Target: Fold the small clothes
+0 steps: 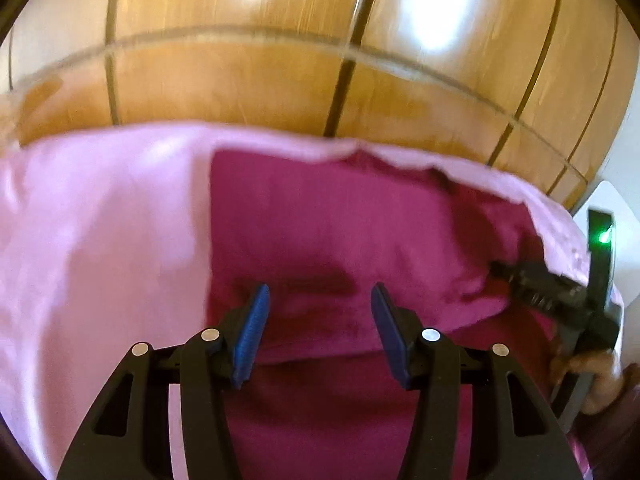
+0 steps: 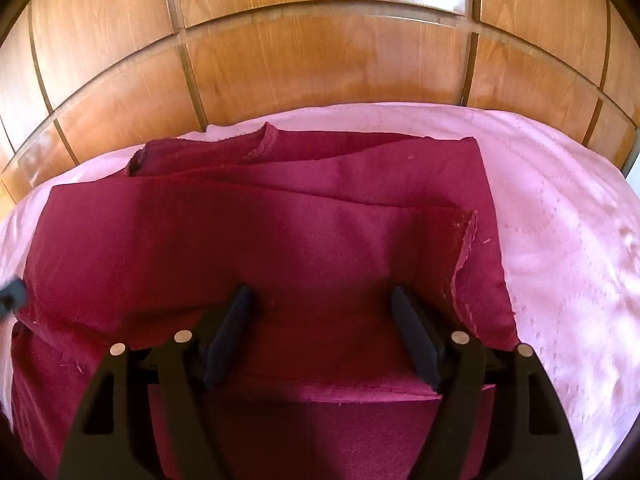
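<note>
Cloth point(image 2: 280, 240) of a deep maroon lies spread in loose layers on the pink bedsheet point(image 2: 560, 220), reaching from near the bed's far edge down to the near edge, where its folded hem sits under both tools. Its right border runs fairly straight, with a raw, slightly frayed flap point(image 2: 466, 248) turned up just inside it; beyond that border the sheet stretches bare toward the bed's right edge, so there is open room on that side. In the left wrist view the same cloth point(image 1: 340, 232) ends in a straight left border, with a wide band of pink sheet point(image 1: 100, 240) between it and the bed's left edge. The far border is rumpled, a small turned-up lip near the middle, and it stops short of the wooden panelled wall point(image 2: 320, 60) that rises straight behind the bed.

The left gripper point(image 1: 318, 316) hovers low over the near part of the cloth with its blue-padded fingers spread wide, nothing between them. The right gripper point(image 2: 320, 320) does likewise, its dark fingers wide apart over the folded near hem, gripping nothing. From the left wrist view the right gripper point(image 1: 540, 280) also shows at the cloth's right side, blurred, with a green light on its body and the person's hand point(image 1: 592, 376) behind it
</note>
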